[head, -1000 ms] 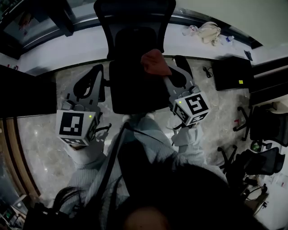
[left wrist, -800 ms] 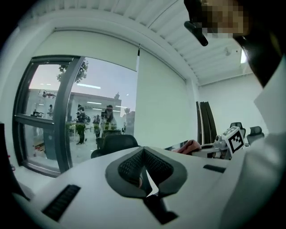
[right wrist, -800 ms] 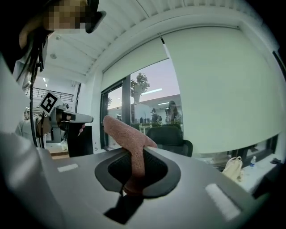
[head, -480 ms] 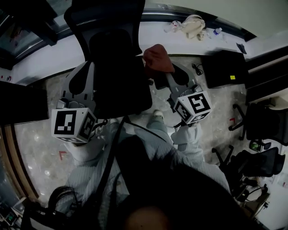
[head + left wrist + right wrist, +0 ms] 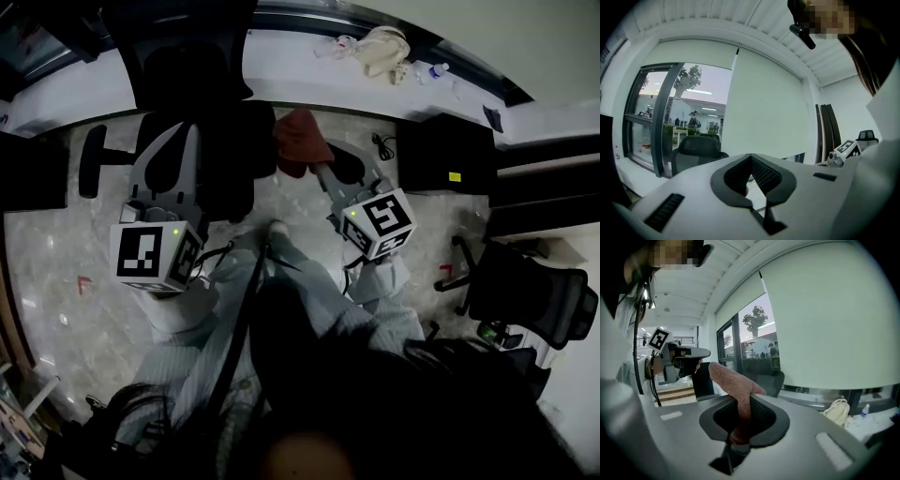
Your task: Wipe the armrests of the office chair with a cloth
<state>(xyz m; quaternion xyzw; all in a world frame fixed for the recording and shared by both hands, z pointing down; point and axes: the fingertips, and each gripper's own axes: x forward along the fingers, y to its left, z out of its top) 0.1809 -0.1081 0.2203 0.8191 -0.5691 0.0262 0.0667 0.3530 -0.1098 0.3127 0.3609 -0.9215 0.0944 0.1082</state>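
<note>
- One reddish-brown terry cloth (image 5: pixel 298 141) is held bunched in the right hand-held gripper (image 5: pixel 323 172), whose jaws are closed on it. In the right gripper view a fold of the cloth is seen clamped between the dark ribbed pads, with the rest standing up above them.
- The cloth is carried above the floor, just beside the right edge of the seat of the black mesh office chair (image 5: pixel 187 66). Whether the two touch cannot be told.
- One armrest (image 5: pixel 91 159) of that chair is seen clearly, on the chair's far side from the cloth.
- The left hand-held gripper (image 5: pixel 178 141) is held over the front of the seat. Its jaw tips are brought together and nothing is gripped between them.
- Two grippers are counted, each bearing one cube with square markers.
- One more black office chair (image 5: pixel 534 291) is seen at the right edge of the head view, well apart from the first.
- On the white window ledge (image 5: pixel 281 56) one cream bag (image 5: pixel 382 52) is laid, with one small bottle (image 5: pixel 433 71) near it.
- One black box (image 5: pixel 445 155) stands on the marbled floor (image 5: pixel 56 262) below the ledge.
</note>
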